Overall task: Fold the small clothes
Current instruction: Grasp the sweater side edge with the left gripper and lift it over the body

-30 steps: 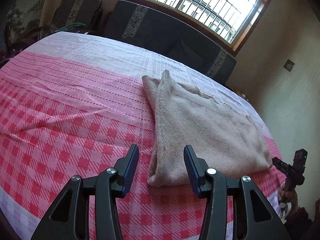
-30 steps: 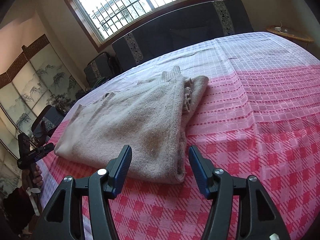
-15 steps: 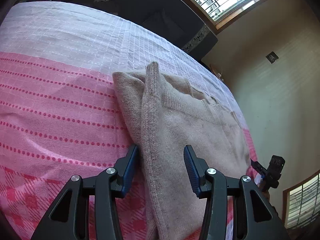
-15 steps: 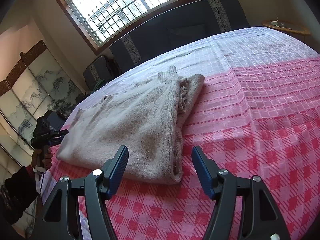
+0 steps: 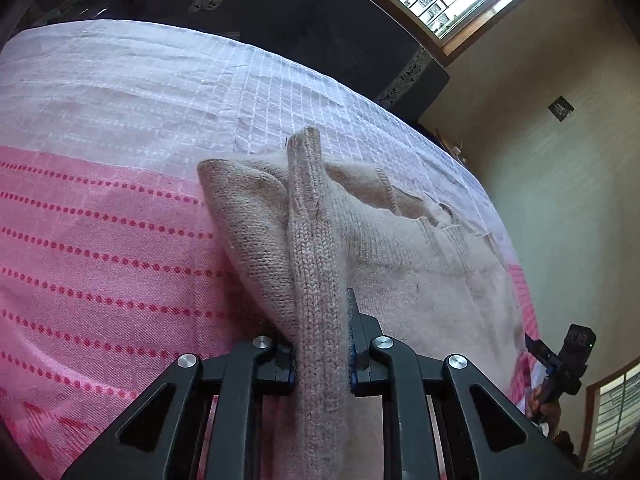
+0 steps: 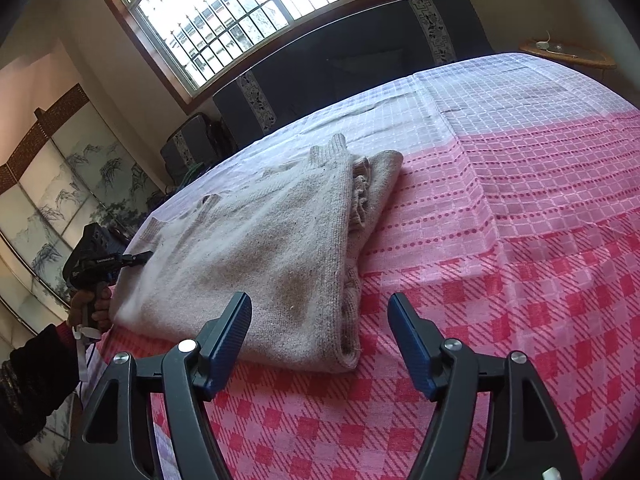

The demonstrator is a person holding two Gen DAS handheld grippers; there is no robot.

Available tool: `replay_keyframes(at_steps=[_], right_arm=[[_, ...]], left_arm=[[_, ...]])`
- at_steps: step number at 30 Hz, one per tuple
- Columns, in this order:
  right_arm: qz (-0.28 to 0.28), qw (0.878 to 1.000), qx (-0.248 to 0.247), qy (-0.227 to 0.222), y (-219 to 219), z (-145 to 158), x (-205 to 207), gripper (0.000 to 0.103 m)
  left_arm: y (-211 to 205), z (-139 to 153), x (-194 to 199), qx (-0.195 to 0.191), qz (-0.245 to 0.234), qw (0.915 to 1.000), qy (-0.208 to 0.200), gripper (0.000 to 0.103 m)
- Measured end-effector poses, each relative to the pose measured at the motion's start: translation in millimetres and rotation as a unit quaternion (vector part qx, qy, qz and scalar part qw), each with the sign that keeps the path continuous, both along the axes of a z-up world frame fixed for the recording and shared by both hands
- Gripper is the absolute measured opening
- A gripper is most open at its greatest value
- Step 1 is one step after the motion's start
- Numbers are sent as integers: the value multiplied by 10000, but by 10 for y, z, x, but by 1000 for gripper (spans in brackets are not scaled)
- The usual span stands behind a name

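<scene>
A folded beige knit sweater [image 5: 420,248] lies on the pink and white checked bedspread [image 5: 100,240]. My left gripper [image 5: 322,344] is shut on the sweater's folded edge, a ridge of knit pinched between its blue pads. In the right wrist view the sweater [image 6: 256,248] lies ahead, and the left gripper [image 6: 142,257] shows at its far left edge. My right gripper [image 6: 320,340] is open and empty, hovering just above the sweater's near corner. It shows small in the left wrist view [image 5: 538,350].
A dark sofa [image 6: 360,68] stands behind the bed under a barred window [image 6: 256,12]. A painted folding screen [image 6: 52,184] stands to the left. A small wooden side table [image 6: 568,54] is at the far right. The bedspread [image 6: 520,240] stretches to the right.
My left gripper moved forward along the sweater's edge and shut on it. My right gripper crept slightly closer to the near corner and stayed open.
</scene>
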State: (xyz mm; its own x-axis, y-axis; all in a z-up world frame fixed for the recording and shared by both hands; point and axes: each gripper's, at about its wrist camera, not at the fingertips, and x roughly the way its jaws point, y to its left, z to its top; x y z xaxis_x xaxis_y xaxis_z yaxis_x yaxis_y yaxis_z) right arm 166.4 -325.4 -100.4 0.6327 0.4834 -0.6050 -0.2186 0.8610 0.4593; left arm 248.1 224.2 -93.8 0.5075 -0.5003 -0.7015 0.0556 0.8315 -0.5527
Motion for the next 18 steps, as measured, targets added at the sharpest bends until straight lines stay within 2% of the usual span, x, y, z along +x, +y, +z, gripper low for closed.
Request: replay_keyframes(at_steps=[4,6,10,14,18], right_arm=[[-124,9995,206,-201,-64,82,-9,70],[-81,9990,355,-260,-44,113,24,70],[121,9989,352,-286,101,117,138,70],[293,9988,308,-257,221,66,218,70],[292,9976,560,-275,149,51,197,70]], left_arm=[[-99,175,-17,207,162,9995,181,17],[-103,277,-4,195,277,9990,292,17],[-260,526,-11,495,396,9975,304,16],[-436,778,-14,522,554,9965,346,16],[-752,1056,11,470,491,9973,289,15]])
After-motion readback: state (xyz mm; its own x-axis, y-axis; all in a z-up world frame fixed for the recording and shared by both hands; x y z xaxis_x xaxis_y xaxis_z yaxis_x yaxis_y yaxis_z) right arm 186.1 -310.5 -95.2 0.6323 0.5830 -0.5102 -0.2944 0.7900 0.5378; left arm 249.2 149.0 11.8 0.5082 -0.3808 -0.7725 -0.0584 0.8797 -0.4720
